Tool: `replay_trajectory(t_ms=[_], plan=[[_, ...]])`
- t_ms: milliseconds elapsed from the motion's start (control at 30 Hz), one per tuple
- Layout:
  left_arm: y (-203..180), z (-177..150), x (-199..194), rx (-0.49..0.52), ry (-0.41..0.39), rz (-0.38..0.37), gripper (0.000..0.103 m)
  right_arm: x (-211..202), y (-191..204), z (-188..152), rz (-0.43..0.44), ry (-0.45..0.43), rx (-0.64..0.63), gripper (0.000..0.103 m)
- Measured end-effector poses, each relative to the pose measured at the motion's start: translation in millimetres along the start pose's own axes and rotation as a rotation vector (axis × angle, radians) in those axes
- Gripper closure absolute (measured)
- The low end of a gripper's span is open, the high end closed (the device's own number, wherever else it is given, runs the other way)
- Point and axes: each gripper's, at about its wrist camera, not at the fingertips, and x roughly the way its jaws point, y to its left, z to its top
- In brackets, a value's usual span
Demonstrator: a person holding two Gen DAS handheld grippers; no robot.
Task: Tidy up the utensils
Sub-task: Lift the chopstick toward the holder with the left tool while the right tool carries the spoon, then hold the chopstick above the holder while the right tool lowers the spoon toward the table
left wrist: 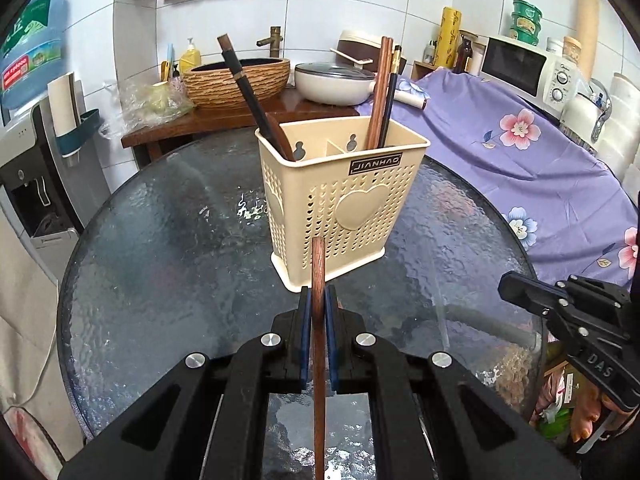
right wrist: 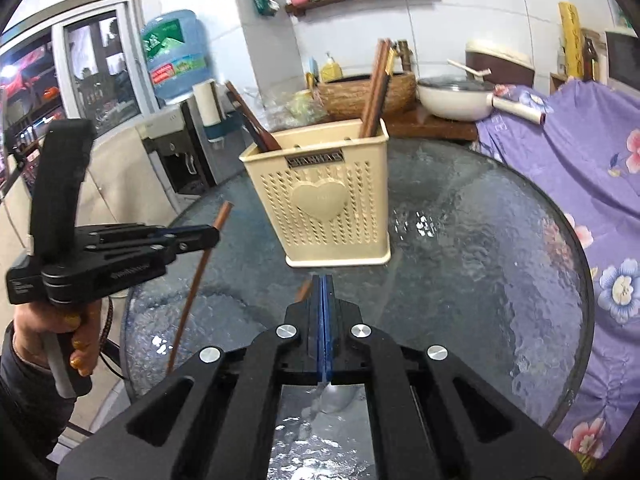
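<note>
Clamped between the blue pads of the left gripper [left wrist: 319,300] is a brown wooden chopstick [left wrist: 319,320] — its long axis runs nearly straight away from the camera, the far tip pointed at the cream utensil holder [left wrist: 340,200]. From the right wrist view the same stick [right wrist: 196,280] is seen tilted, upper end toward the holder, lower end hanging over the near-left edge of the round glass table [right wrist: 480,260]. "JIANHAO" can be read on the small black plate under the holder's front rim; a heart is moulded below it. "DAS" is printed on the right gripper's body, seen at the right edge of the left wrist view. The right gripper [right wrist: 325,284] is shut tight, pads pressed together, with a thin brown tip [right wrist: 304,291] poking out on the left side — whether it is actually pinched can't be told. The left gripper is held by a hand [right wrist: 80,332] wrapped around its handle, fingers curled. More chopsticks [left wrist: 382,92] stand upright in the holder's right compartment, dark ones [left wrist: 248,92] lean left in the other. The holder sits near the table's middle.
</note>
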Motion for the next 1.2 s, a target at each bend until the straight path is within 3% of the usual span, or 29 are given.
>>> replay_trajectory(t_ms=[333,600,667,733,767,1067,1200], plan=[[5.3,4.3,-3.7,-0.012,-0.014,-0.004,0.096,70.9,-50.3,-0.6,-0.115,0.219,0.151,0.101],[7.5,6.5,-4.6,-0.012,-0.019,-0.008,0.096,98.2,-64.5,6.4,-0.163,0.273,0.176,0.1],[7.5,6.5,-4.2,-0.012,-0.018,-0.009,0.096,99.1,-63.9,8.1,-0.163,0.277,0.176,0.09],[7.2,6.9,-3.3,-0.012,-0.017,-0.009,0.096,101.6,-60.0,11.1,-0.175,0.272,0.17,0.06],[7.0,7.2,-2.5,-0.012,-0.016,-0.01,0.096,102.7,-59.2,11.9,-0.182,0.269,0.162,0.058],[10.5,7.8,4.5,-0.025,-0.005,-0.013,0.096,121.8,-50.6,13.4,-0.265,0.364,0.115,0.06],[10.7,7.4,7.1,-0.028,0.002,-0.016,0.096,129.7,-53.5,12.5,-0.283,0.384,0.115,0.07]])
